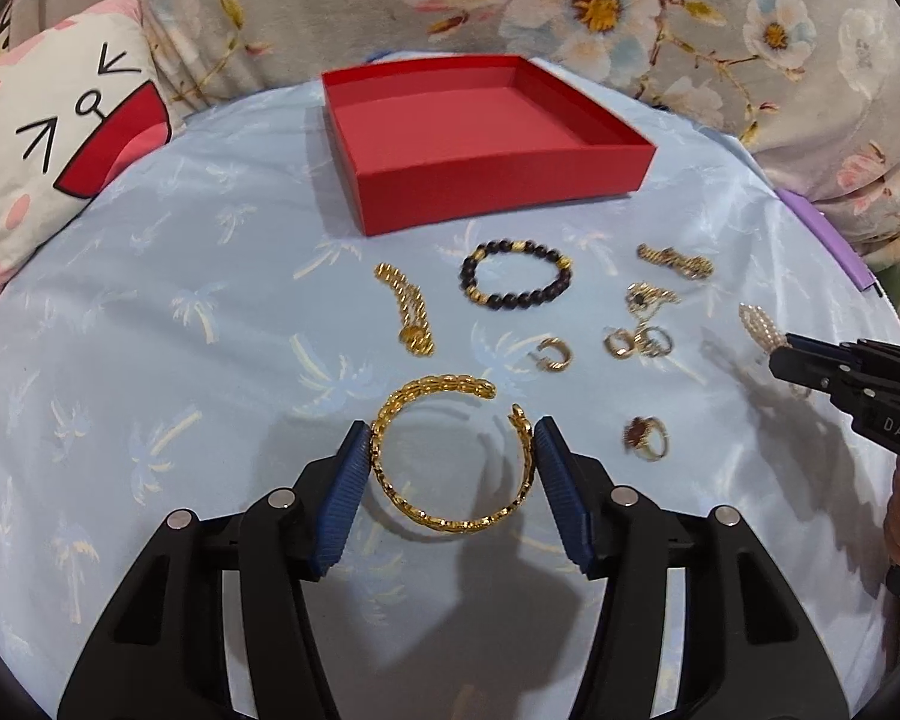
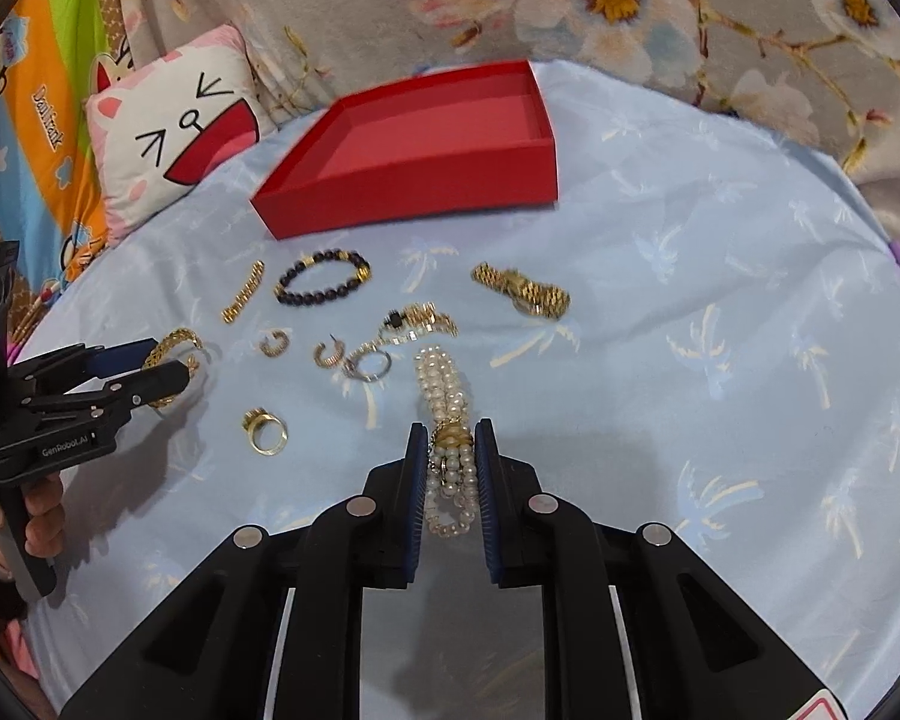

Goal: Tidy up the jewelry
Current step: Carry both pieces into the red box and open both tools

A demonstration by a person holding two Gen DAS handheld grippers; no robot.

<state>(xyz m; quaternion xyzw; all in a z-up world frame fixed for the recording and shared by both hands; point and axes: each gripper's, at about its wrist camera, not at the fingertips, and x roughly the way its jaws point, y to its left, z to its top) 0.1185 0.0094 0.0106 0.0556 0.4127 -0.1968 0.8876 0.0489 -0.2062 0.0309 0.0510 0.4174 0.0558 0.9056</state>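
A gold open bangle [image 1: 444, 519] sits between the blue pads of my left gripper [image 1: 450, 438], which press on its two sides; it hangs just above the pale blue cloth. My right gripper [image 2: 450, 438] is shut on a multi-strand pearl bracelet [image 2: 444, 384] near its gold clasp, the strands trailing forward. An empty red box [image 1: 498, 180] stands at the far side. Loose on the cloth between lie a dark beaded bracelet [image 1: 513, 273], a gold chain [image 1: 405, 306], a gold watch-like band [image 1: 675, 261], a hoop earring [image 1: 551, 355] and a red-stone ring [image 1: 645, 438].
A cat-face pillow [image 1: 60, 138] leans at the far left and floral fabric [image 1: 600, 6] backs the scene. A purple strip [image 1: 822, 234] shows at the cloth's right edge. A person's hand [image 2: 42, 516] holds the left gripper's handle.
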